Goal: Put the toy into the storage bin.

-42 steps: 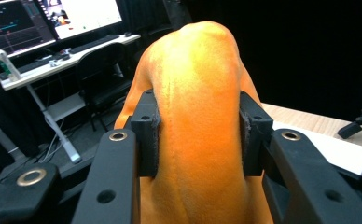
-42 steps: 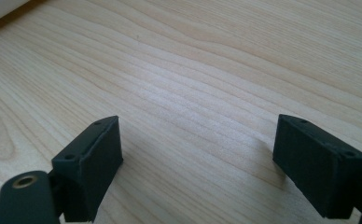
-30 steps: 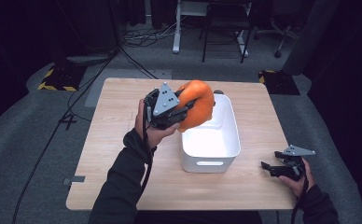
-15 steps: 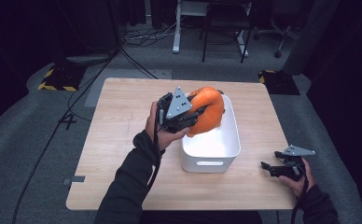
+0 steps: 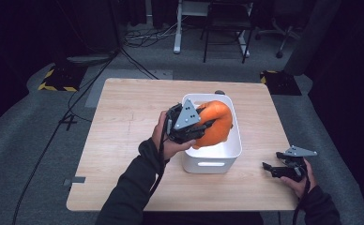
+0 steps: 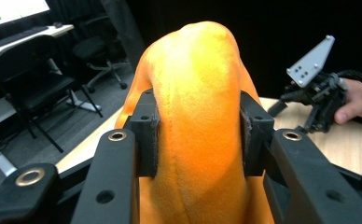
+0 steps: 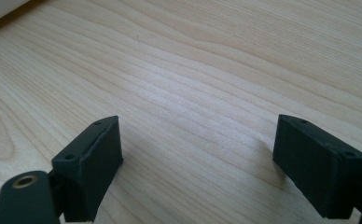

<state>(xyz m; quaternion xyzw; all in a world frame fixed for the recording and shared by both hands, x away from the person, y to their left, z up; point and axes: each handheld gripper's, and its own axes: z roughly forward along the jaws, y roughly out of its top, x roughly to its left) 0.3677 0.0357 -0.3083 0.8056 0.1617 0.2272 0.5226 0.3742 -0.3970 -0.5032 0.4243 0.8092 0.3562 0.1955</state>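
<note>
An orange plush toy hangs over the white plastic bin in the middle of the wooden table, partly inside it. My left gripper is shut on the toy; in the left gripper view both pads press into the orange plush toy. My right gripper rests at the table's right front edge, open, with bare wood between its fingers. The left gripper view also shows that right gripper farther off, held by a hand.
The wooden table has free surface left of the bin and along the front. A small dark object lies behind the bin. Chairs, a desk and cables stand on the floor beyond the table.
My left gripper has carried the orange plush toy right and down, from above the bin's left rim to over its inside. The right gripper has stayed put.
</note>
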